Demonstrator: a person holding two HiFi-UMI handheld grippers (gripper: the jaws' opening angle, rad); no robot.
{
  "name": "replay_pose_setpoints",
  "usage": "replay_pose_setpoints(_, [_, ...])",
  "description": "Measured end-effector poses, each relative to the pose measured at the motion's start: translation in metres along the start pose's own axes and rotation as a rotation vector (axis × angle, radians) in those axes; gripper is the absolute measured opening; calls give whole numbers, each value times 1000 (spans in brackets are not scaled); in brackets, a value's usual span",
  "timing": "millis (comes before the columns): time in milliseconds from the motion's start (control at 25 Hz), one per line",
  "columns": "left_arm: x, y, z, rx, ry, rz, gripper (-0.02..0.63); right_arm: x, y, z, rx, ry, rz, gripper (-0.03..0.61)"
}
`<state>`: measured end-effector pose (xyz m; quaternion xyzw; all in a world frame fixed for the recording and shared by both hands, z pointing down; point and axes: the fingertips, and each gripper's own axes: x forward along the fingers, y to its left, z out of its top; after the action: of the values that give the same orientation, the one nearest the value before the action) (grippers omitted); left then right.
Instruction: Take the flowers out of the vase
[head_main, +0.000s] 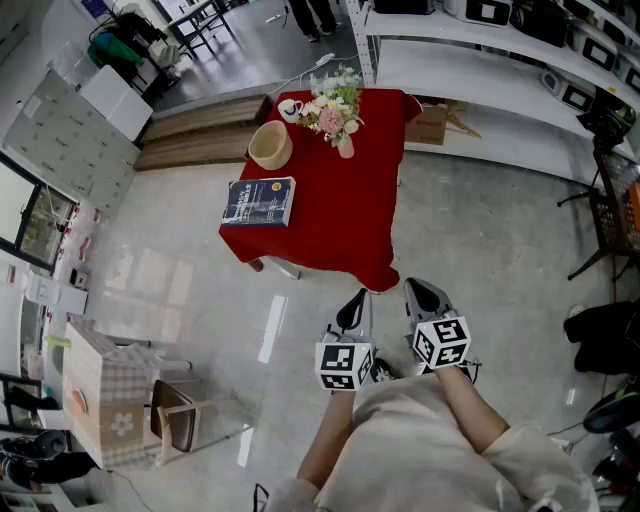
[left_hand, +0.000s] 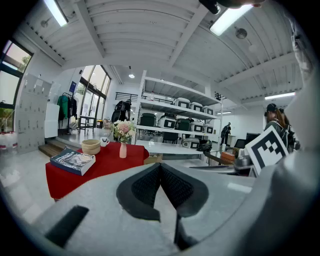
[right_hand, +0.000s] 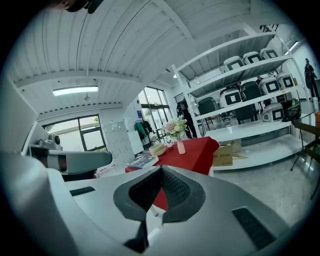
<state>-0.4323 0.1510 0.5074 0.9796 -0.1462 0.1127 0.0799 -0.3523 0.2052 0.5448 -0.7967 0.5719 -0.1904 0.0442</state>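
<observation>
A small pink vase (head_main: 345, 148) holding a bunch of pink and white flowers (head_main: 330, 108) stands at the far end of a table under a red cloth (head_main: 340, 215). The same vase (left_hand: 123, 150) and flowers (left_hand: 123, 130) show far off in the left gripper view, and again as vase (right_hand: 181, 147) and flowers (right_hand: 175, 127) in the right gripper view. My left gripper (head_main: 352, 308) and right gripper (head_main: 420, 296) hang side by side in front of the table's near edge, well short of the vase. Both are shut with nothing in them.
On the red cloth lie a blue book (head_main: 260, 202), a round woven bowl (head_main: 270, 146) and a white mug (head_main: 290, 108). White shelving (head_main: 500, 60) runs behind the table, a cardboard box (head_main: 428, 125) on the floor beside it. A chair (head_main: 180, 415) stands at lower left.
</observation>
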Motion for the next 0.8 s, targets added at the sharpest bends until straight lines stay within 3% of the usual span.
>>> replay_pose_setpoints(240, [42,-2,3,10,16,26,8,26,-21,15,-14,-13,48,6])
replay_pose_setpoints(440, [79,-1,23,35,13,80,8,56,-59,53,-33,-34,71,6])
replay_pose_setpoints(520, [105,12,34,47,12,110,8,73,-71,71,-86,-26,109,6])
replay_pose_setpoints(680, [169,43,108,126,-50,188,8,140,-83,135,-362,64,222,6])
replay_pose_setpoints(760, [196,50,153,161,-102,230,8,174,-91,178,-361,54,258,6])
replay_pose_setpoints(800, [205,53,169,151,-126,255,8,184,-95,196,-276,34,282,6])
